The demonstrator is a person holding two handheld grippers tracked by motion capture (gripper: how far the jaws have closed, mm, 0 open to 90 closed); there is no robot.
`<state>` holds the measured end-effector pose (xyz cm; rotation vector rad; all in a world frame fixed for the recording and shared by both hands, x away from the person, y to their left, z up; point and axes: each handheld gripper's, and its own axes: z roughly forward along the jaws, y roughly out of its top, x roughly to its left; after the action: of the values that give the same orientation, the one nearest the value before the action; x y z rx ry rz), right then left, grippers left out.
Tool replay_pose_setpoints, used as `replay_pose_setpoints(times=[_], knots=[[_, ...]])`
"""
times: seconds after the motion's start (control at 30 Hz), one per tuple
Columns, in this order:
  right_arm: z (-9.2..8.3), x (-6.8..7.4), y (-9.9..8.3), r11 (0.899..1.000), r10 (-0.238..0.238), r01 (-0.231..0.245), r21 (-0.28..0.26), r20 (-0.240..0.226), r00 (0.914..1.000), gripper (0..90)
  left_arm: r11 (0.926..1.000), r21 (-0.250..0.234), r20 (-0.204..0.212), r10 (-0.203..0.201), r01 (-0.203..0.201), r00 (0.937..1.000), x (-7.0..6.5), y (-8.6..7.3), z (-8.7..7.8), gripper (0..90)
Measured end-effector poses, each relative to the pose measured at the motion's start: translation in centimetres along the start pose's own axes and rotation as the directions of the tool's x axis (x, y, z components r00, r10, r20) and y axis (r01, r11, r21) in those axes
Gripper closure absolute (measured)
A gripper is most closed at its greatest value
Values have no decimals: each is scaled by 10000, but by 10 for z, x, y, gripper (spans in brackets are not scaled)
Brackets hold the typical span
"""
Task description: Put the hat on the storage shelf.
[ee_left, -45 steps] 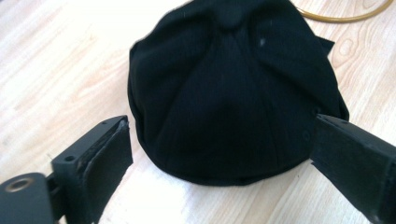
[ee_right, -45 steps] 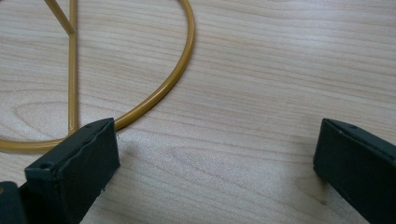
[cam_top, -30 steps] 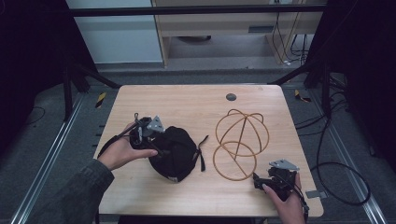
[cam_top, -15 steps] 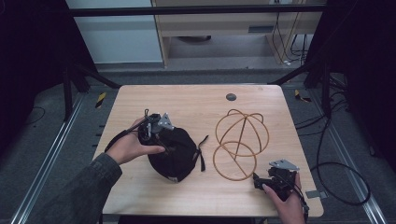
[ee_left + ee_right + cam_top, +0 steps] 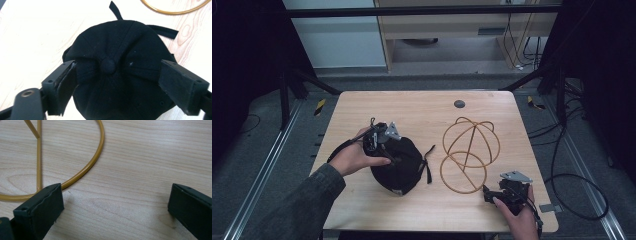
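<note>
A black cap [image 5: 404, 167] lies crown up on the wooden table [image 5: 422, 107], left of centre. My left gripper [image 5: 391, 154] points down at it, its jaws astride the crown. In the left gripper view the cap [image 5: 125, 42] has its top button midway between the jaws of my left gripper [image 5: 117, 75]. They have just been closing, and the left pad touches puckered fabric. A gold wire stand [image 5: 469, 145] rests to the right. My right gripper [image 5: 488, 192] sits open near the front edge. The stand's base ring [image 5: 97, 157] curves past the left pad of my right gripper [image 5: 115, 205].
A dark round grommet [image 5: 459, 104] is set in the table near its far edge. The cap's straps [image 5: 428, 162] trail towards the wire stand. Dark metal frame rails and cables surround the table on the floor.
My left hand and gripper have shifted a little to the right, farther over the cap's crown. The right gripper and the wire stand have not moved.
</note>
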<state>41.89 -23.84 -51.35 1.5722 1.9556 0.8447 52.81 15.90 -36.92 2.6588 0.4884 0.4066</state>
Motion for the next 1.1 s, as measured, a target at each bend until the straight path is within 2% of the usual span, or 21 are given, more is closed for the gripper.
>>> replay_pose_setpoints(times=[0.17,0.2,0.33,0.43,0.53,0.57,0.6,0.67,0.7,0.83,0.93,1.0,1.07,1.1], knots=[[0,0,0,10000,-4,4,-1,-1,10000,4,9998,14,153,-207,207,9997,5,0,5,200],[0,0,0,10000,-5,5,0,0,10000,4,9996,-18,199,-282,283,9994,5,1,6,230],[0,0,0,10000,-4,4,-2,-1,10000,4,9990,245,203,-375,370,9991,7,2,14,264],[0,0,0,10000,-2,2,-1,1,10000,4,9982,325,405,-519,506,9978,10,2,19,321],[0,0,0,10000,-2,2,-1,0,10000,4,9982,379,437,-478,461,9979,9,3,21,358],[0,0,0,10000,-4,4,-2,0,10000,4,9978,435,413,-520,502,9978,9,3,22,396],[0,0,0,10000,-4,4,-2,0,10000,4,9974,482,401,-547,527,9977,9,3,23,396],[0,0,0,10000,0,0,0,-1,10000,4,9967,507,367,-655,636,9972,9,3,24,474],[0,0,0,10000,-3,3,1,0,10000,4,9953,495,396,-851,831,9956,11,1,26,514],[0,0,0,10000,-2,2,-1,0,10000,4,9954,396,705,-896,870,9935,11,-1,28,649],[0,0,0,10000,-12,12,2,-4,10000,4,9951,313,776,-960,938,9924,9,-2,27,703],[0,0,0,10000,-4,4,-1,1,10000,4,9950,143,923,-996,987,9907,7,-3,24,715],[0,0,0,10000,-25,25,-4,2,10000,4,9952,24,880,-976,978,9913,6,-3,21,717],[0,0,0,10000,20,-20,6,-5,10000,4,9949,-240,808,-961,983,9921,4,-4,13,720]])
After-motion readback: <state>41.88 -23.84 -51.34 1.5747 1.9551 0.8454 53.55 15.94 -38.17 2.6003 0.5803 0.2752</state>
